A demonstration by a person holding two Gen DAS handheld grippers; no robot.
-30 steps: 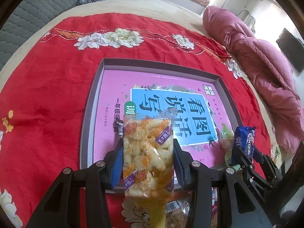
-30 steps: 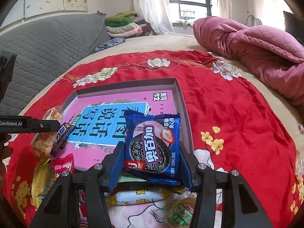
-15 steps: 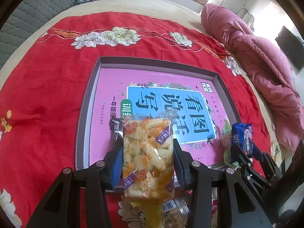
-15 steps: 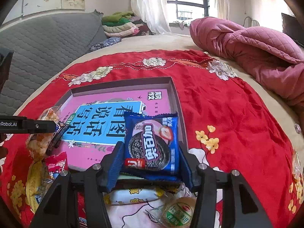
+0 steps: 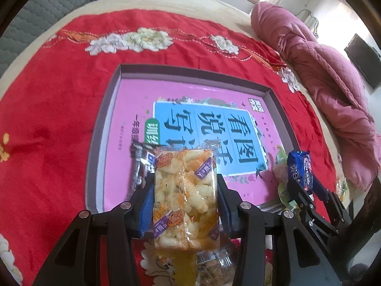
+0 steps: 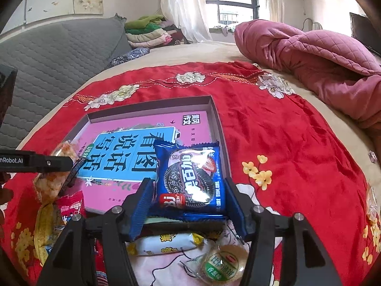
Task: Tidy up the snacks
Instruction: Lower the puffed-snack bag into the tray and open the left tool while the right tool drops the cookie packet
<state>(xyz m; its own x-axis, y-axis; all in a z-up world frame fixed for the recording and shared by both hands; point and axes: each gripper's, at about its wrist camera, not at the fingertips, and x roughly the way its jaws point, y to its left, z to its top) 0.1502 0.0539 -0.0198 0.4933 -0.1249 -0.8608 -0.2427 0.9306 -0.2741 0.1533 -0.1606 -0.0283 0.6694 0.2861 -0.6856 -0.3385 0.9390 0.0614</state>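
My left gripper (image 5: 185,186) is shut on a clear packet of yellow puffed snacks (image 5: 184,195), with a small silver-blue wrapper (image 5: 140,164) caught beside its left finger. It hangs over the near edge of a shallow grey box (image 5: 107,109) that has a pink book (image 5: 190,109) inside. My right gripper (image 6: 189,190) is shut on a blue Oreo packet (image 6: 191,178), held over the box's near right corner (image 6: 220,128). The right gripper and its Oreo packet (image 5: 300,169) also show at the right of the left wrist view.
The box lies on a red flowered cloth (image 6: 273,124) on a bed. Loose snacks lie near me: a white-yellow packet (image 6: 164,244), a round green-labelled biscuit (image 6: 222,263), a red packet (image 6: 71,205). A pink quilt (image 6: 309,47) is bunched at the far right.
Both grippers moved a little forward over the box's near edge, each keeping its packet. The box looks larger and closer in both views.
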